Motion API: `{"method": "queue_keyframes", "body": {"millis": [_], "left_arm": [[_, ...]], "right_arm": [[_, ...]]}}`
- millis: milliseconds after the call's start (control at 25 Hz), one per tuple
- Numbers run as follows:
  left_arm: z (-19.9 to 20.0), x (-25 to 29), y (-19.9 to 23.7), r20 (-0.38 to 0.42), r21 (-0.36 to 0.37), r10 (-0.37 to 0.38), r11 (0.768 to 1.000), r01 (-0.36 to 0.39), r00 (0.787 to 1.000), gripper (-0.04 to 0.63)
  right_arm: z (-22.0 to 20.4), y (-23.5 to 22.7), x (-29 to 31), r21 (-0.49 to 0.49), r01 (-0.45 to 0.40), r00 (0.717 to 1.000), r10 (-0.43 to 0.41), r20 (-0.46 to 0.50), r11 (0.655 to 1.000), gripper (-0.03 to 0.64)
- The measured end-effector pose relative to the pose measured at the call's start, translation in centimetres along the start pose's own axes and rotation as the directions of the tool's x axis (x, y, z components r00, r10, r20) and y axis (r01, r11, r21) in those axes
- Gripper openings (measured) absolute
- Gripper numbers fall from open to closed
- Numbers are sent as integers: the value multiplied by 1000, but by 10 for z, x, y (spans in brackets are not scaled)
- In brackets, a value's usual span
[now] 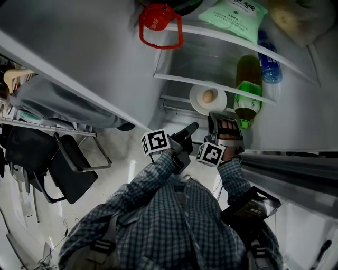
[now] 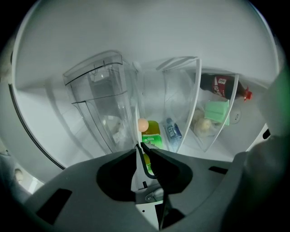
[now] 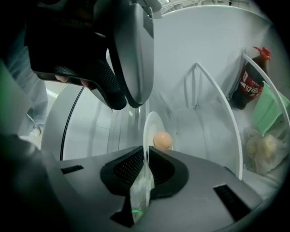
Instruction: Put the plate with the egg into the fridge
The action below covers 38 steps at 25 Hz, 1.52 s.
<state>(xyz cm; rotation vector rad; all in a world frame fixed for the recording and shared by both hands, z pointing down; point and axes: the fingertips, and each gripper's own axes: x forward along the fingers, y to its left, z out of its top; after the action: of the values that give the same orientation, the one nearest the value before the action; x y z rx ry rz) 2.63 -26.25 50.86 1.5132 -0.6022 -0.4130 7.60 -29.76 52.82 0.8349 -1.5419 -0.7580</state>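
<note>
A white plate (image 1: pixel 198 98) carrying a brown egg (image 1: pixel 208 96) hangs level at the front of the open fridge, just left of a green bottle (image 1: pixel 247 97). My right gripper (image 1: pixel 217 116) is shut on the plate's near rim. In the right gripper view the plate (image 3: pixel 151 127) stands edge-on between the jaws, and the egg (image 3: pixel 162 140) lies just past them. Beside it on the left, my left gripper (image 1: pixel 192 127) is shut with nothing in it. Its closed tips (image 2: pixel 141 145) point into the fridge, with the egg (image 2: pixel 142 124) beyond them.
Glass shelves (image 1: pixel 179 79) run across the fridge interior. A green packet (image 1: pixel 232 16) and a blue water bottle (image 1: pixel 269 66) sit higher up, and a cola bottle (image 2: pixel 222 86) lies at the back. The open fridge door (image 1: pixel 79 63) stands at left. A black chair (image 1: pixel 68 169) is on the floor.
</note>
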Motion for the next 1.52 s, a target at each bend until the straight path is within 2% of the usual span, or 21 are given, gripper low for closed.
{"method": "queue_keyframes", "body": {"millis": [120,280,440,600,760,880,960,1040,1240,1320,1400,1480,1520], "left_arm": [[-1,-2,1,-5,4,5,1000,-5,1000,98],[-4,-1,0,-26,29,9,1000,-8,1000,92],[-9,0,2,-39,59,32,998,-29,999,26],[-10,0,1,-39,87,31,996,-28,999,8],[-8,-2,-1,-32,123,39,992,-35,999,8],[-4,-4,-2,-31,167,43,985,-38,999,8],[-2,-4,-4,-31,195,44,980,-37,999,6],[-1,-4,-7,-30,230,45,973,-37,999,8],[-3,2,-17,-55,346,56,938,-34,997,6],[-4,3,-18,-57,375,67,926,-41,996,6],[-3,3,-17,-53,417,85,907,-55,995,8],[-2,3,-18,-41,480,106,874,-73,994,6],[-1,3,-19,-32,518,118,851,-85,993,6]], "right_arm": [[1,0,0,14,4,1000,-4,8,1000,21],[3,2,-1,46,-28,999,27,19,999,75],[2,3,-5,56,-26,999,24,22,998,87],[0,-1,-13,76,-10,1000,9,17,997,87],[-6,-1,-24,160,-2,1000,0,12,987,87],[-10,-2,-31,277,-21,1000,15,23,961,86],[-13,-6,-36,382,-22,1000,12,29,924,80],[-15,-12,-41,477,-20,999,2,39,879,6],[-16,-14,-48,662,-94,995,41,95,744,5],[-14,-12,-50,738,-140,989,64,130,660,5],[-12,-14,-54,821,-185,982,72,174,541,5],[-10,-18,-58,878,-221,975,69,212,424,5],[-9,-20,-59,892,-231,973,65,223,389,6]]}}
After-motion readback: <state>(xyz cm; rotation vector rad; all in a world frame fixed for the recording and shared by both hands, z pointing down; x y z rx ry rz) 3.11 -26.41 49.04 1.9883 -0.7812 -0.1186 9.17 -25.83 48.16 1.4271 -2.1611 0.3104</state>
